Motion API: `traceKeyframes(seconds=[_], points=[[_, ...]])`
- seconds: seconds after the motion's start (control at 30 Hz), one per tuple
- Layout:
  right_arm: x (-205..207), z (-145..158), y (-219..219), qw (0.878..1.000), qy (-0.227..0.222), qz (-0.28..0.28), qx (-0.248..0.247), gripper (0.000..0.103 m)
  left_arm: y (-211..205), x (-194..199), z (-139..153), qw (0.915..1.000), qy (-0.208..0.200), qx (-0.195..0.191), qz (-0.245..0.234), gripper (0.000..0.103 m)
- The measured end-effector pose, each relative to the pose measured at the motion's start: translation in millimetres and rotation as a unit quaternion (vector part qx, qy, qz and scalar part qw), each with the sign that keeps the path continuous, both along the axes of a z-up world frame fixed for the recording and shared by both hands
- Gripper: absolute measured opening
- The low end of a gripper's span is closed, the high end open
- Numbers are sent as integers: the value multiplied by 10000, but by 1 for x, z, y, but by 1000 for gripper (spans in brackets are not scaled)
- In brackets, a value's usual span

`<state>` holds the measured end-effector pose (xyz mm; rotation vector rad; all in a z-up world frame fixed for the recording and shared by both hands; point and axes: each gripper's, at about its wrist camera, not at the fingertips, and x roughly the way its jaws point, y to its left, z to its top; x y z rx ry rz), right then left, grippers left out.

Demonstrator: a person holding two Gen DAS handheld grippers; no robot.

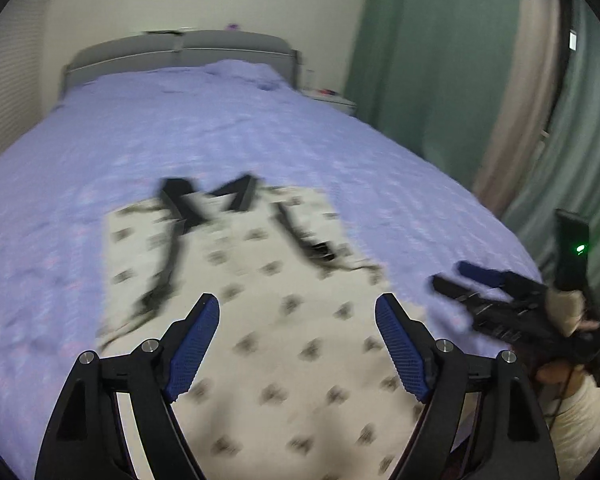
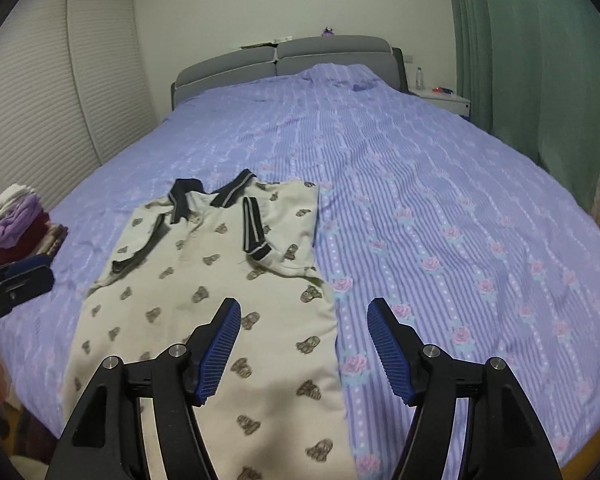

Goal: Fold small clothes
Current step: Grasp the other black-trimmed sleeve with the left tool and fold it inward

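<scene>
Open purple bedspread (image 2: pixel 440 200) right of the cream shirt (image 2: pixel 220 320); folded clothes pile (image 2: pixel 20 224) at left edge.

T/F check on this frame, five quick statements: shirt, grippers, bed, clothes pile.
1. The cream polo shirt with dark bear prints lies on the purple floral bedspread. True.
2. The right gripper is clamped on the shirt. False: its jaws are open with nothing held.
3. The left gripper is open. True.
4. The shirt's sleeves are spread out flat to the sides. False: both black-trimmed sleeves are folded in over the body.
5. A stack of folded clothes sits near the bed's edge. True.
</scene>
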<state>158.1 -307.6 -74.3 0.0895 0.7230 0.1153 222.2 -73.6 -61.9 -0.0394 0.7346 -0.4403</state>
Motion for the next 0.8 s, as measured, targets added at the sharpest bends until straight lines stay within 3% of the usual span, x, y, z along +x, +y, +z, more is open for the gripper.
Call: traceKeyframes(seconds=[0.1,0.2,0.3,0.37,0.67,0.8], points=[[14,-12,1,10000,4,42,-53,67,-33,32,-9,9999,77,-33,-123,80],[30,-25,2,9999,69,93,-52,66,-56,69,-26,9987,432,-125,-221,75],[45,-38,-2,9999,132,71,-49,64,-74,99,-45,9976,677,3,-171,66],[53,-46,-6,9998,199,47,22,56,-83,117,-61,9951,979,18,-168,61],[81,-72,-12,9987,448,101,207,45,-86,155,-103,9832,1790,-347,27,46],[90,-79,-9,9981,574,175,156,45,-85,156,-106,9808,1890,-480,24,27]])
